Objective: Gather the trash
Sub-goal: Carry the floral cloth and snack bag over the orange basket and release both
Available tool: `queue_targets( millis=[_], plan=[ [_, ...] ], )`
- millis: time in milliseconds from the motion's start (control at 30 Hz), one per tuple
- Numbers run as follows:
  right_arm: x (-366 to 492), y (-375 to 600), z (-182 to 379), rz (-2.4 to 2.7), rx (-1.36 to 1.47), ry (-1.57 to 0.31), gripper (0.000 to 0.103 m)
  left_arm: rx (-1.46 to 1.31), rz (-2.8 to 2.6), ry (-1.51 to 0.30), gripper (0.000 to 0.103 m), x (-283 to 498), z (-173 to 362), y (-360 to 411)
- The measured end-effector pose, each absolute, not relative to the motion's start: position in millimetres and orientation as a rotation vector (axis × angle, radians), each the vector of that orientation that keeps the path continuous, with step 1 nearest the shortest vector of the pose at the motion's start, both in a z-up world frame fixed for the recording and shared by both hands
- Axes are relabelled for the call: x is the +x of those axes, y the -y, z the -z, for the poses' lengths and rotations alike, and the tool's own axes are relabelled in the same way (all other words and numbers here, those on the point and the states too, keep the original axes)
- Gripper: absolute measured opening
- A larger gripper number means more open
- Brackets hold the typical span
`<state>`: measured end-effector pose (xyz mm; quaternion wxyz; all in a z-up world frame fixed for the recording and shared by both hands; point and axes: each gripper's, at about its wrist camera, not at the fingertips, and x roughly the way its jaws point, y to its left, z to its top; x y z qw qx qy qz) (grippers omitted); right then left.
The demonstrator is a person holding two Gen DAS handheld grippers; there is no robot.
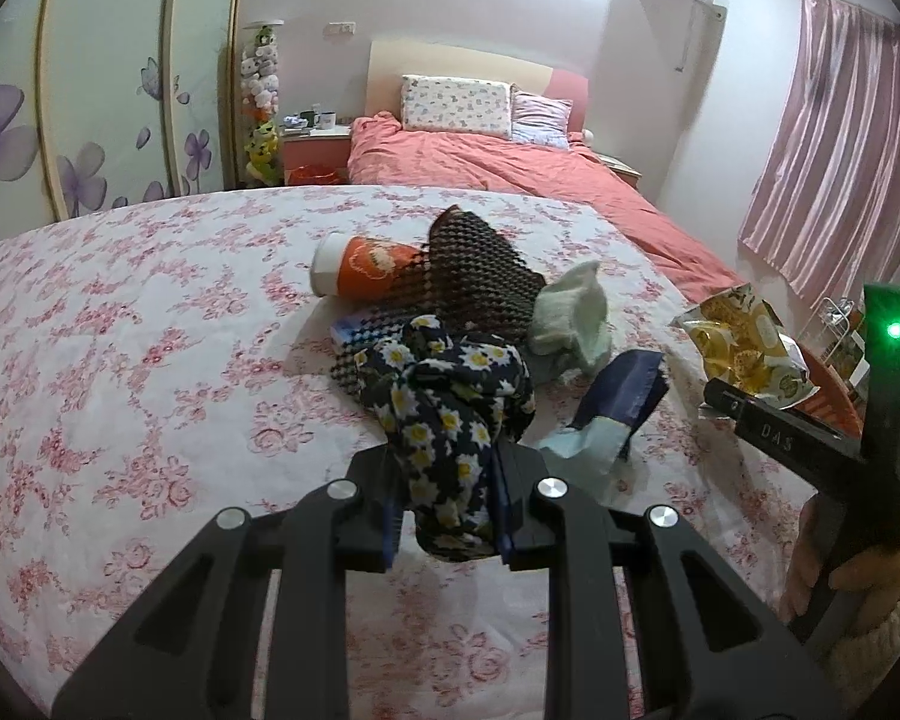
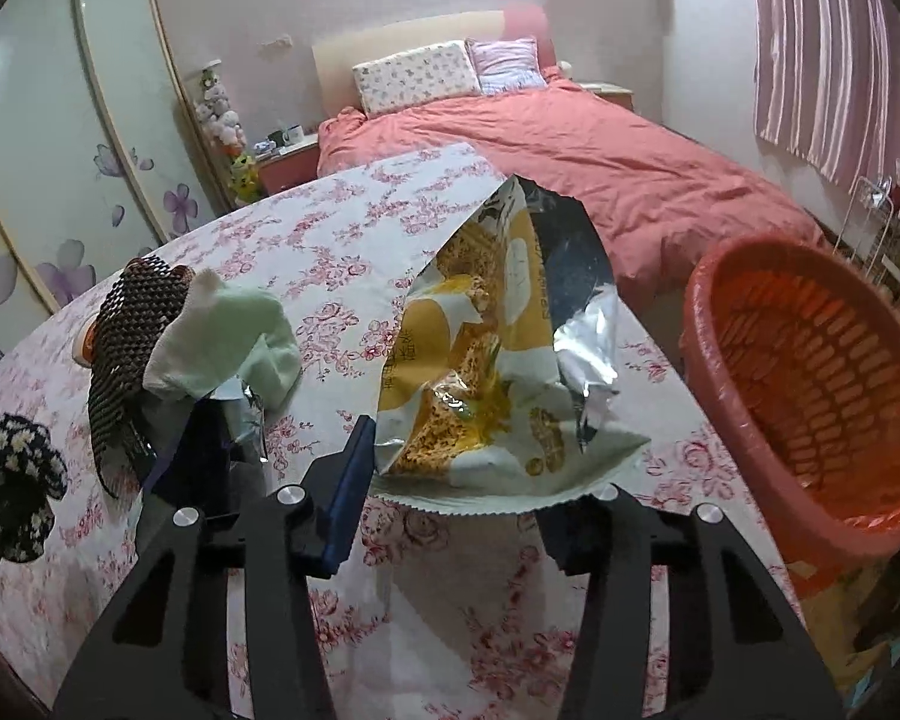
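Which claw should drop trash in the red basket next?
The right claw. It already has the yellow snack bag between its fingers, and the red basket sits just beside it. The left claw is clamped on a daisy-print cloth, farther from the basket.

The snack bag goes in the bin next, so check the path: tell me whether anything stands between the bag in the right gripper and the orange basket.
Nothing visible does. The snack bag sits between the right gripper's fingers, and the orange basket stands open just to its right past the table edge; only bare floral tablecloth lies between them.
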<state>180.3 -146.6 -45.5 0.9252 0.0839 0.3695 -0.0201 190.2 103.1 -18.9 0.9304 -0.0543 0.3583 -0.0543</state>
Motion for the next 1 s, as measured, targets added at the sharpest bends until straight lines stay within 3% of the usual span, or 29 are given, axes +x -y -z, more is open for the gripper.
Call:
queue_targets(
  millis=[533,1000],
  plan=[
    [143,171,17,0.028,0.170,-0.638,0.049,-0.077,0.250,-0.694,0.024,193,-2,-49],
    [99,236,-11,0.171,0.218,-0.511,0.049,-0.056,0.487,-0.626,0.024,200,-36,52]
  ],
)
